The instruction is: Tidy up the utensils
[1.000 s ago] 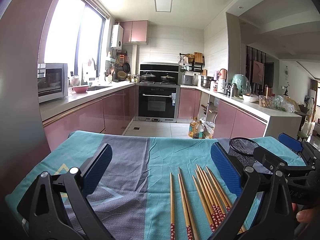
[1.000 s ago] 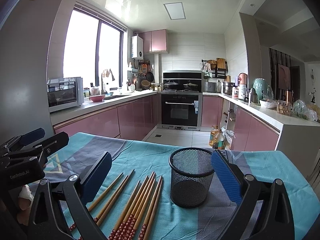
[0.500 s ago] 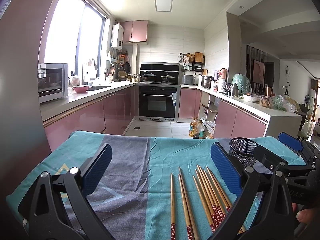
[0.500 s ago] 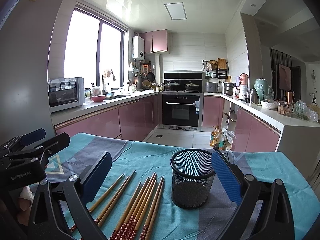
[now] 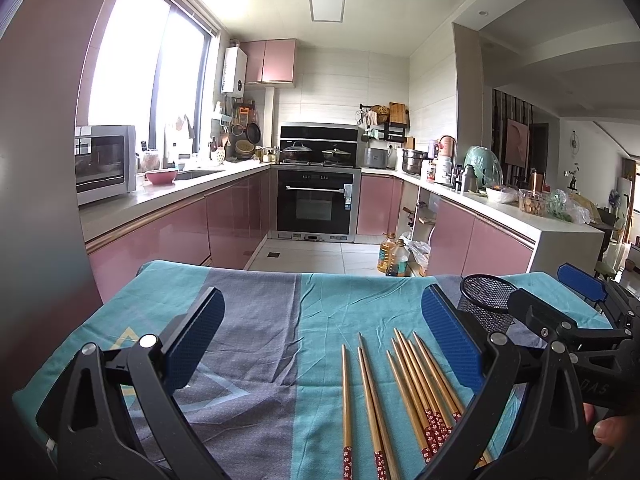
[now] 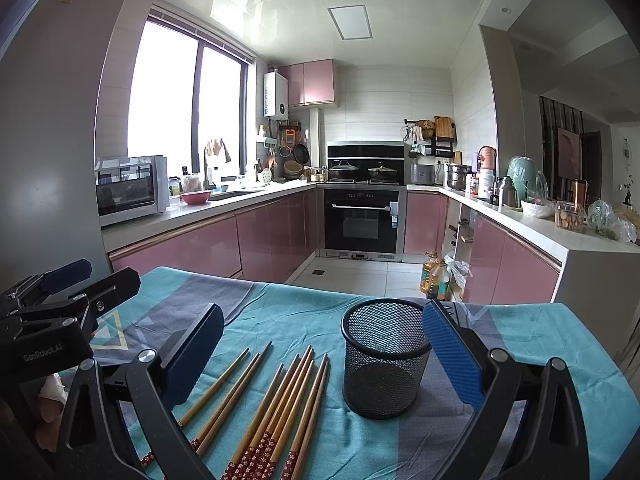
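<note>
The left gripper (image 5: 320, 344) hovers level above the teal-and-grey cloth-covered worktop (image 5: 256, 320), jaws spread wide, gripping nothing. The right gripper (image 6: 320, 348) hovers likewise, jaws wide apart and empty. Wooden chopsticks with red floral ends (image 6: 280, 408) lie loose on the cloth beside the upright black wire-mesh cup (image 6: 386, 360).

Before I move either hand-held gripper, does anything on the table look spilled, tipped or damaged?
Nothing stands out. The mesh cup stands upright and empty, the chopsticks lie loose on the tablecloth beside it, not yet sorted.
</note>
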Tool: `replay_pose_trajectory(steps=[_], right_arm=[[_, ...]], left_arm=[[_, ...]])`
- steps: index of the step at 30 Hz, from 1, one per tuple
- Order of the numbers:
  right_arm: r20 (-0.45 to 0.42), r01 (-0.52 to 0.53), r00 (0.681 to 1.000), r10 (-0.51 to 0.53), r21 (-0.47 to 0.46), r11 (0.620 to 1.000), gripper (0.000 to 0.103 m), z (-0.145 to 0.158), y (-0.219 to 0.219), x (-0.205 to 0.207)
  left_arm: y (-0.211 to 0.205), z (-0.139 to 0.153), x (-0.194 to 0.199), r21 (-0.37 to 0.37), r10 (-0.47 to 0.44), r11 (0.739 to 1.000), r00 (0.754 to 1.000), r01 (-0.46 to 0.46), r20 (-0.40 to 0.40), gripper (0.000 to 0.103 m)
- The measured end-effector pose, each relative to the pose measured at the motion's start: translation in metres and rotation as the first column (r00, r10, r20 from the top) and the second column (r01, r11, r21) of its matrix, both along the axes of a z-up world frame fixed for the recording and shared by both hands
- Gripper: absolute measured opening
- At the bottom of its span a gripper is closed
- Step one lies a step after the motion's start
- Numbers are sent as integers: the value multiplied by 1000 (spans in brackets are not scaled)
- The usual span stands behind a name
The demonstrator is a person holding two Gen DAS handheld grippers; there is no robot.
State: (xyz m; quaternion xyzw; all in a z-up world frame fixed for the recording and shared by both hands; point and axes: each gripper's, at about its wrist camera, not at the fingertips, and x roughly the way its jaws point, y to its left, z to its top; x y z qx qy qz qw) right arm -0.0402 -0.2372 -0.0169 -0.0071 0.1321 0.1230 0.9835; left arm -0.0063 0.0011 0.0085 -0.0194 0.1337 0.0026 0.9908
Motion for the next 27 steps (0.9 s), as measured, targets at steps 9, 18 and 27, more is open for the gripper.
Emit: replay_pose_trajectory(steps=[9, 18, 27], right_arm=[[-10, 3, 1000, -3, 6, 1000, 96, 0, -2, -1], [-15, 6, 1000, -6, 10, 1000, 96, 1, -6, 3], [-24, 10, 1000, -10, 13, 1000, 96, 0, -7, 6]], left_arm=[[-1, -2, 3, -2, -4, 1000, 1000, 4, -9, 97], [1, -3, 5, -5, -7, 1000, 1000, 6, -21, 97], [2, -6, 8, -4, -10, 1000, 999, 10, -34, 97]])
